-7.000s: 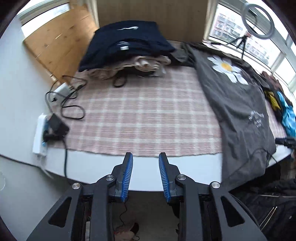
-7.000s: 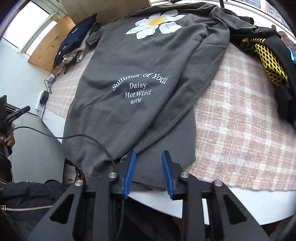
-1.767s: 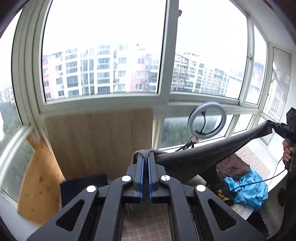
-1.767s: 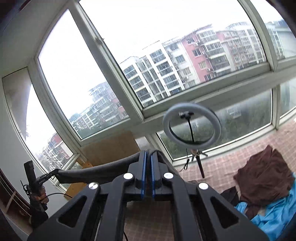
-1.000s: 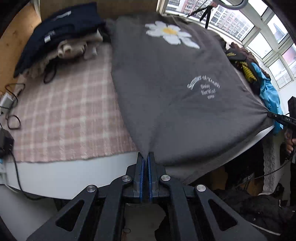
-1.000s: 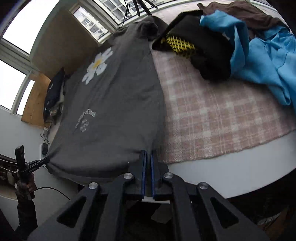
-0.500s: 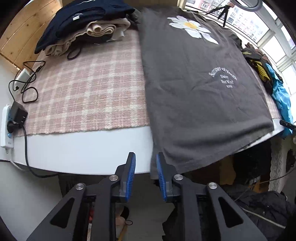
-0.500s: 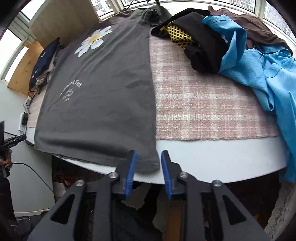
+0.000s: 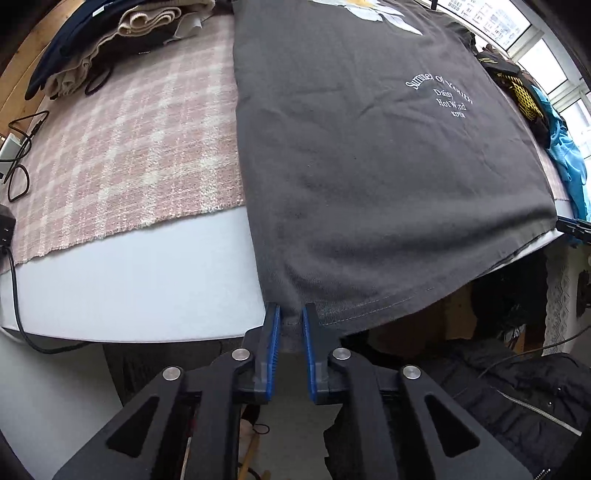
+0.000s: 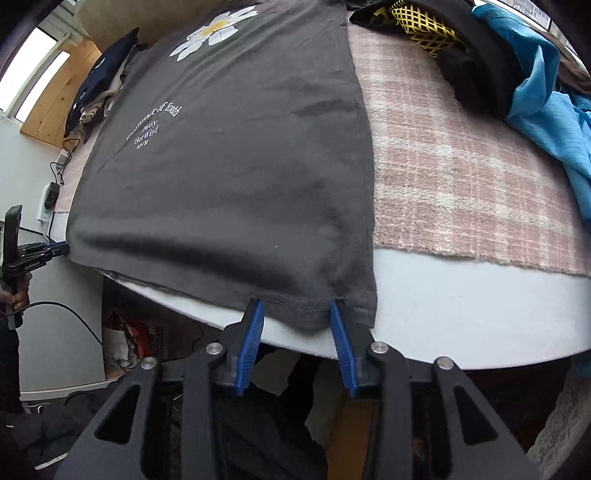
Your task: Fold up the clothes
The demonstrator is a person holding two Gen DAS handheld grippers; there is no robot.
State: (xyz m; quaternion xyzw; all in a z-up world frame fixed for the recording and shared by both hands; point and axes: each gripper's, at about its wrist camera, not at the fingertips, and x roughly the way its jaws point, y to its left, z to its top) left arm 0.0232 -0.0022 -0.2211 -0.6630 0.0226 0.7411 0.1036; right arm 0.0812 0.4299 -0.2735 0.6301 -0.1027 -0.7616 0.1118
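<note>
A dark grey T-shirt [image 9: 369,155] with a white daisy and white lettering lies spread flat on the table, its hem hanging over the near edge. My left gripper [image 9: 290,314] is open, its blue pads on either side of the hem's left corner. In the right wrist view the same T-shirt [image 10: 229,155] lies flat and my right gripper [image 10: 295,314] is open wide around the hem near its right corner. The left gripper also shows in the right wrist view [image 10: 55,249] at the shirt's other corner.
A pink plaid cloth [image 9: 122,140] covers the white table [image 9: 129,288]. Folded dark and beige clothes [image 9: 110,33] are stacked at the far left. A pile of black, yellow and blue clothes [image 10: 517,74] lies on the right. Cables and a power strip [image 9: 14,173] lie at the left edge.
Both grippers shook the shirt in the air, laid it flat on the table, then let go of the hem. Now they sit closer to the hem, the right one opened wider.
</note>
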